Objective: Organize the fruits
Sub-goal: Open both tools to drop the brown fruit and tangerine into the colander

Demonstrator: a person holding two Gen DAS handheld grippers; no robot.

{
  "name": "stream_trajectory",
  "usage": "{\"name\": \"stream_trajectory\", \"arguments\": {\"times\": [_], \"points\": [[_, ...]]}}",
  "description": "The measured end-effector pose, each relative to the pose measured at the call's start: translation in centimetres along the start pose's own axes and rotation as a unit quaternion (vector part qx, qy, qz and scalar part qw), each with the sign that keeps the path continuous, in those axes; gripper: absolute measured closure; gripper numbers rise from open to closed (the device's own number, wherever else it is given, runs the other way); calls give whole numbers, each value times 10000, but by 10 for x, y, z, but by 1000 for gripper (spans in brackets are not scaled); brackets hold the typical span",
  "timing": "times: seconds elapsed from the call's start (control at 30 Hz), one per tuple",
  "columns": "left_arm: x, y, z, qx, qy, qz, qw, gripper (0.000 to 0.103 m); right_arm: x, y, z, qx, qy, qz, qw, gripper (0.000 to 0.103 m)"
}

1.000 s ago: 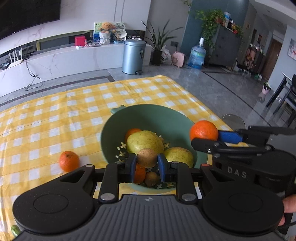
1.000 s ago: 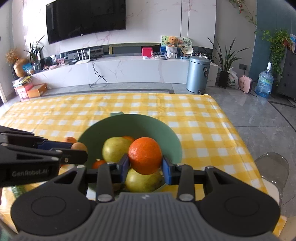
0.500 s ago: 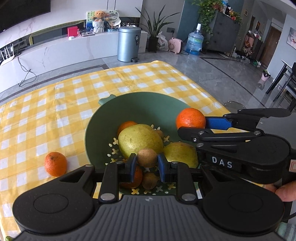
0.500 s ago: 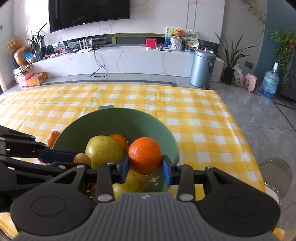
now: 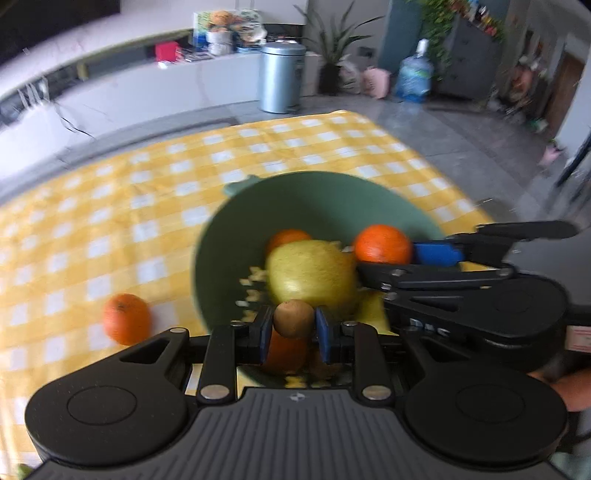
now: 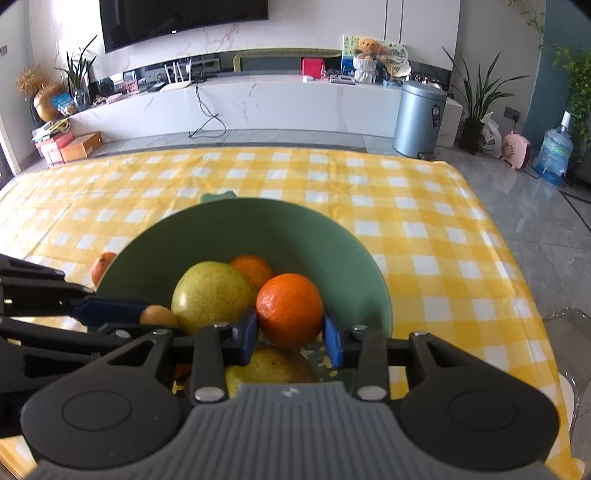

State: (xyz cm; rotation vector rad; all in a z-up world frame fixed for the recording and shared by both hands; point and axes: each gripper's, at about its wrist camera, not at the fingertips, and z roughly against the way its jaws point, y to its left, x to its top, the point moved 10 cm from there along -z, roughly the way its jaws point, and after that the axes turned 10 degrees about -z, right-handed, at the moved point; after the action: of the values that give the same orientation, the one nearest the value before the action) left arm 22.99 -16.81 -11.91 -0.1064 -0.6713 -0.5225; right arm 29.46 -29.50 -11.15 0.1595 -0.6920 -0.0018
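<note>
Marble wall [image 6: 332, 22], wall-mounted TV [image 6: 184, 14], grey tiled floor [image 6: 554, 221].

The left gripper [image 5: 294, 329] points forward with its two blue-padded fingers closed on a small brown kiwi [image 5: 293, 319], which sits pinched between the pads. The right gripper [image 6: 290, 336] is level beside it, its fingers clamped on either side of an orange [image 6: 290, 309]. In the left wrist view the right gripper reaches in from the right edge, slightly ahead, with part of the person's hand [image 5: 569, 389] showing behind its body.
</note>
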Motion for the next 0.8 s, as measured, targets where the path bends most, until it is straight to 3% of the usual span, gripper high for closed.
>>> {"name": "stream_trajectory", "arguments": {"times": [0.03, 0.23, 0.43, 0.6, 0.67, 0.8], "points": [[0, 2, -1, 114, 20, -62, 9999, 75, 0, 0, 0, -25, -24, 22, 10000, 68], [-3, 11, -2, -116, 34, 272, 9996, 74, -1, 0, -3, -64, -26, -13, 10000, 68], [-4, 7, 0, 35, 79, 112, 9999, 71, 1, 2, 1, -131, -102, 76, 9998, 68], [-4, 3, 1, 8, 73, 49, 10000, 63, 1, 0, 5, -183, -124, 89, 9997, 65], [-3, 3, 4, 27, 49, 36, 10000, 60, 2, -2, 7, -226, -166, 66, 9996, 59], [-2, 4, 11, 18, -57, 49, 10000, 48, 3, -5, 13, -235, -213, -11, 9995, 56]]}}
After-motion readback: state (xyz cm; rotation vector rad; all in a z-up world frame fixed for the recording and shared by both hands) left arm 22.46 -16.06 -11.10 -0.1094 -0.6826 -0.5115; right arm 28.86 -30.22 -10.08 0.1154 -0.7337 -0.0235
